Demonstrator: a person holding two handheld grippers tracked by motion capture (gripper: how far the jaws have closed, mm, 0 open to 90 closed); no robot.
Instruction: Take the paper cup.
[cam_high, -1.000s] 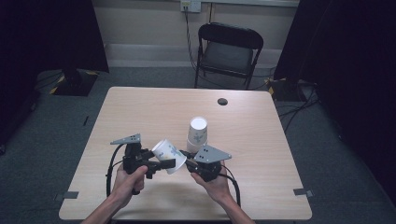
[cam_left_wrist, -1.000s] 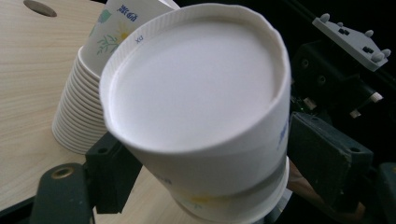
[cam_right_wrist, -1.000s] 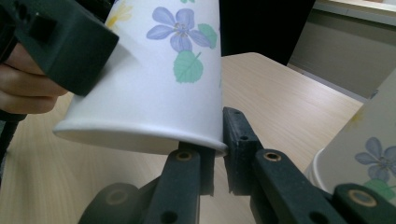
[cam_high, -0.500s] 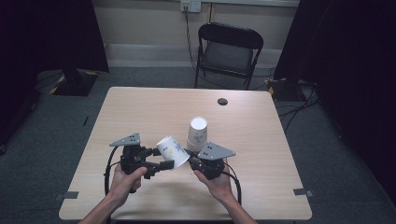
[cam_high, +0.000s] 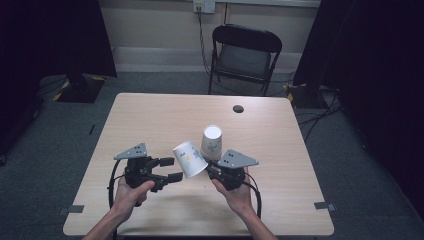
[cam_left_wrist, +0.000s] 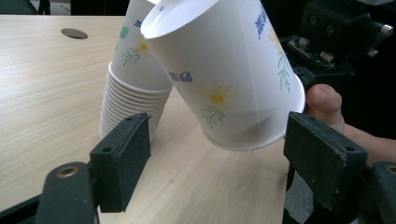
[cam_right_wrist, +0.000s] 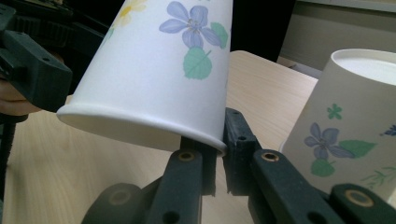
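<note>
We count one loose white floral paper cup, one upside-down stack of matching cups, two black grippers, one wooden table, one black folding chair.

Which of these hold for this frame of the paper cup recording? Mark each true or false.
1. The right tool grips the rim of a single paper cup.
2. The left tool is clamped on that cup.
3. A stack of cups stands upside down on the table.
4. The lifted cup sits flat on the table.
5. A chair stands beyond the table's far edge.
1. True: the right tool pinches the rim of the single cup.
2. False: the left tool is open, jaws on either side of the cup, not touching.
3. True: the stack of cups stands base up on the table.
4. False: it is held tilted above the table.
5. True: the chair.
</note>
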